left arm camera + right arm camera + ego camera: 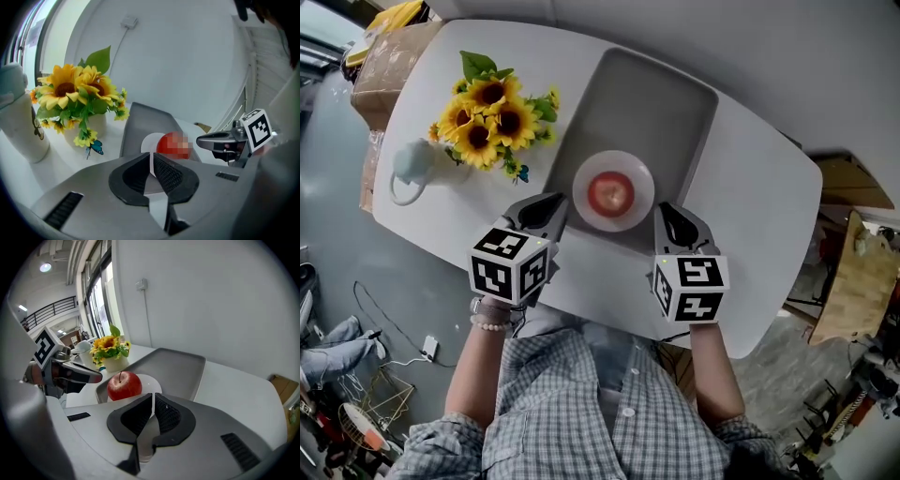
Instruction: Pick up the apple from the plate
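Note:
A red apple (610, 193) sits on a small white plate (639, 175), at the near end of a grey tray (661, 103). My left gripper (554, 203) hovers just left of the plate, its jaws shut and empty. My right gripper (665, 214) hovers just right of the plate, also shut and empty. In the left gripper view the apple (172, 143) lies just beyond the closed tips (152, 157), with the right gripper (220, 139) to its right. In the right gripper view the apple (124, 385) is ahead and left of the closed tips (153, 397).
A white pot of sunflowers (492, 117) stands left of the tray, with a white jug (411, 166) beyond it near the table's left edge. A cardboard box (389, 61) sits off the table's far left corner. A wall (211, 301) rises behind the table.

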Action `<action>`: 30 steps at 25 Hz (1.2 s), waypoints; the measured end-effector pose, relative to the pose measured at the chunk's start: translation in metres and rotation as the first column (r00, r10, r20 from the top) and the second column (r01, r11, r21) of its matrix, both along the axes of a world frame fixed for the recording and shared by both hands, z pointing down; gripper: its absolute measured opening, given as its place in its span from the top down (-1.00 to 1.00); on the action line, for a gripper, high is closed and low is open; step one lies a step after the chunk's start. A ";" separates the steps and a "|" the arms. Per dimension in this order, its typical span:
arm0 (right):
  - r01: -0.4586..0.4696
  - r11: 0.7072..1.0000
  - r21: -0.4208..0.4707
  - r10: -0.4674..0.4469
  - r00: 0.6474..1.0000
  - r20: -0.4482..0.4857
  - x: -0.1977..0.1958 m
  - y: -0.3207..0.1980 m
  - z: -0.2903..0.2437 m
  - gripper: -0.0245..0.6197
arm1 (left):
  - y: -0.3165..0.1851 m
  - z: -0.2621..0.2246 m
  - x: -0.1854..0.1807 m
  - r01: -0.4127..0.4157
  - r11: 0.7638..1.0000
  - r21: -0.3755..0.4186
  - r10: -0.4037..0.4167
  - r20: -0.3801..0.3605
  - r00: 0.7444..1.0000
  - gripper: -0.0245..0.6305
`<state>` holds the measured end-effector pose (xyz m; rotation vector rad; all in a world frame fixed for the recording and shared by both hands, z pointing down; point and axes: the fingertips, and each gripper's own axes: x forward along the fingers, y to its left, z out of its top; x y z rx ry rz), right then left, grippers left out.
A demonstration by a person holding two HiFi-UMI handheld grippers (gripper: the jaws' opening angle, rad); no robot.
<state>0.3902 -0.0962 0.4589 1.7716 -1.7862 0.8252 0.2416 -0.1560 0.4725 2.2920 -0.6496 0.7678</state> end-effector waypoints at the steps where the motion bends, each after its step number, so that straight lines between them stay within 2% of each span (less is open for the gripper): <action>1: 0.008 1.000 -0.017 -0.008 1.000 0.010 -0.001 0.000 0.005 0.84 | 0.001 0.005 0.000 0.001 1.000 -0.015 -0.001 0.011 1.000 0.89; 6: 0.020 0.995 -0.097 -0.013 0.998 0.067 -0.004 -0.001 0.026 0.84 | 0.001 0.024 -0.002 0.033 0.997 -0.066 -0.029 0.059 0.998 0.89; 9: -0.002 0.991 -0.134 0.012 0.997 0.080 -0.001 -0.001 0.036 0.83 | 0.000 0.029 0.001 0.038 0.995 -0.096 -0.032 0.057 0.998 0.67; 12: -0.014 0.987 -0.159 0.033 0.993 0.117 -0.001 -0.002 0.044 0.80 | 0.001 0.035 0.003 0.035 0.993 -0.115 -0.026 0.076 0.997 0.66; 14: -0.012 0.985 -0.174 0.038 0.988 0.147 -0.003 -0.003 0.048 0.64 | 0.000 0.041 0.004 0.035 0.991 -0.129 -0.023 0.095 0.995 0.66; 20: -0.012 0.973 -0.229 0.050 0.986 0.159 -0.003 -0.003 0.058 0.64 | 0.003 0.052 0.010 0.037 0.982 -0.185 -0.012 0.133 0.991 0.66; 24: -0.009 0.967 -0.255 0.060 0.980 0.191 -0.005 -0.002 0.061 0.64 | 0.001 0.053 0.011 0.059 0.971 -0.231 -0.032 0.118 0.992 0.66; 30: -0.015 0.960 -0.281 0.088 0.965 0.248 -0.009 -0.003 0.062 0.64 | 0.000 0.052 0.017 0.068 0.964 -0.256 -0.037 0.122 0.992 0.66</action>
